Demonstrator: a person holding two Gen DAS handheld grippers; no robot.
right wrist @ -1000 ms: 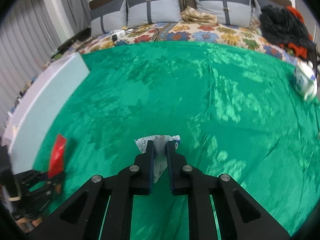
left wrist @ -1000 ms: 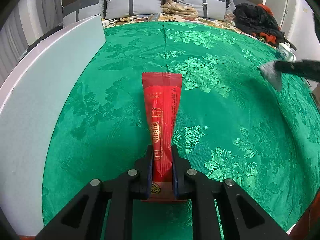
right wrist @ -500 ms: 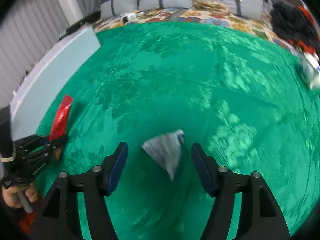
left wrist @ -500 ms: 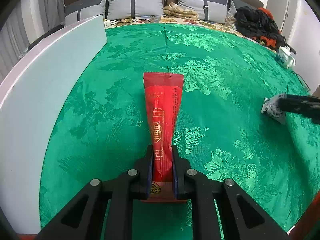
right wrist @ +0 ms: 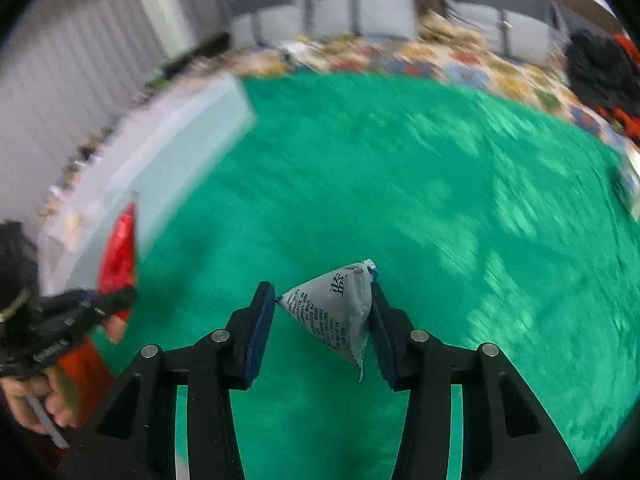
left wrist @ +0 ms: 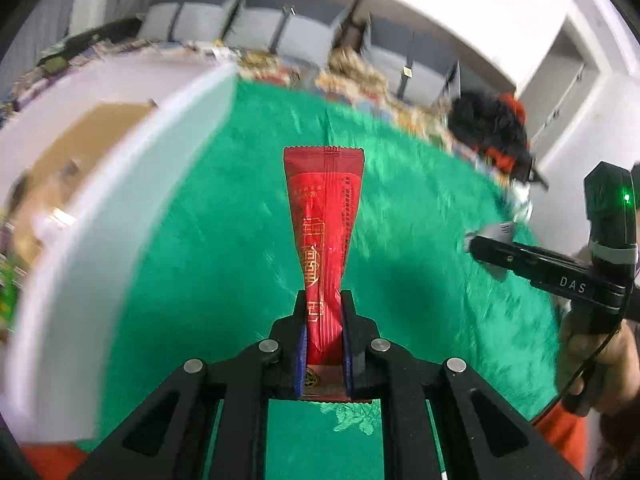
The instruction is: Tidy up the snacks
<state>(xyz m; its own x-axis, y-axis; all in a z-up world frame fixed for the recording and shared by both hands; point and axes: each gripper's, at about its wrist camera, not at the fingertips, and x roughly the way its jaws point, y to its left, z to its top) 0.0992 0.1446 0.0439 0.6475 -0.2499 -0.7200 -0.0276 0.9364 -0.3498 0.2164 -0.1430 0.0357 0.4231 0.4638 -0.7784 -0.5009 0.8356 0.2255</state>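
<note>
My left gripper (left wrist: 324,300) is shut on a long red snack packet (left wrist: 324,216) and holds it raised above the green cloth, next to the white box (left wrist: 120,208) on the left. My right gripper (right wrist: 324,296) has closed partway around a grey-white triangular snack pouch (right wrist: 336,312); both pads touch its corners, above the cloth. The red packet also shows at the left of the right wrist view (right wrist: 118,256). The right gripper (left wrist: 476,244) and the pouch (left wrist: 500,232) show at the right of the left wrist view.
The white box has a brown cardboard inside (left wrist: 92,132) with blurred items. Grey pillows (right wrist: 360,12) and a flowered sheet lie beyond the green cloth (right wrist: 400,184). A dark pile of clothes (left wrist: 492,128) and a small white pot (right wrist: 628,188) sit at the far right.
The left gripper has lifted the red packet and swung toward the white box, whose inside now shows. The right gripper, wide open half a second ago, has closed on the pouch's corners.
</note>
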